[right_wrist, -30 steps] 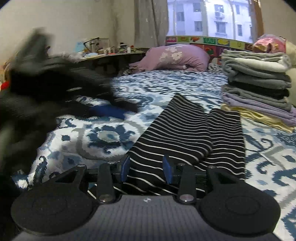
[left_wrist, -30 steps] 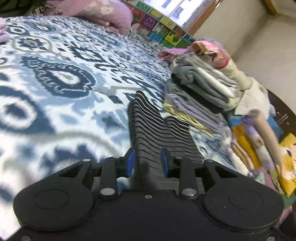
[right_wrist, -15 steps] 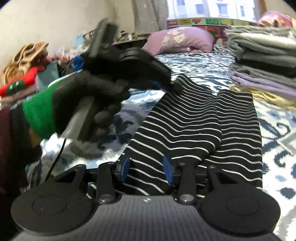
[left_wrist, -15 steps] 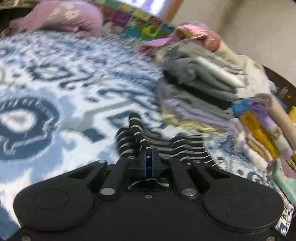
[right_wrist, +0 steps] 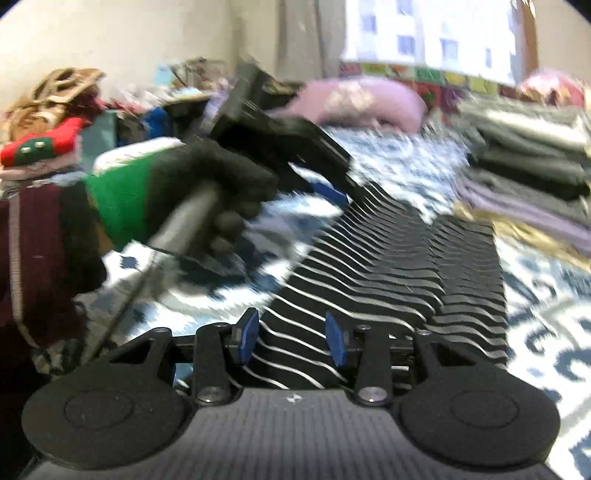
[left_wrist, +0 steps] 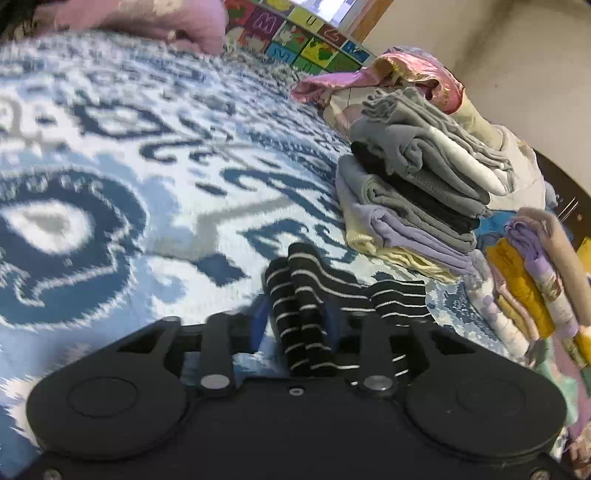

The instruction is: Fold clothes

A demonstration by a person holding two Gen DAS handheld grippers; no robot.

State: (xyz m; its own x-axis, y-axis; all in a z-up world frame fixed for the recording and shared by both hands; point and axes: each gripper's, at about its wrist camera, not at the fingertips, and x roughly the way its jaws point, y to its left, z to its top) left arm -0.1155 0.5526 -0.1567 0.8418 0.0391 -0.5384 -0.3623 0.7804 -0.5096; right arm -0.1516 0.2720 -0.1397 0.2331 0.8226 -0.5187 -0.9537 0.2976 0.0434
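Your left gripper was opening its jaws in the left wrist view, and a bunched fold of the striped garment stood between the blue pads; the cloth did not look squeezed any more. This black garment with thin white stripes lay on the blue and white patterned bedspread. Just behind it and to the right stood a stack of folded clothes in grey, black, lilac and pale yellow. A second, more colourful pile was at the right edge, and a pink pillow lay far at the top.

In the right wrist view, your right gripper had its jaws partly spread over the near end of the striped garment; the pads stood apart and did not pinch the cloth. The garment stretched away from you along the bedspread. To the left, your gloved left hand held the other gripper at the far end of the garment. This picture was blurred.
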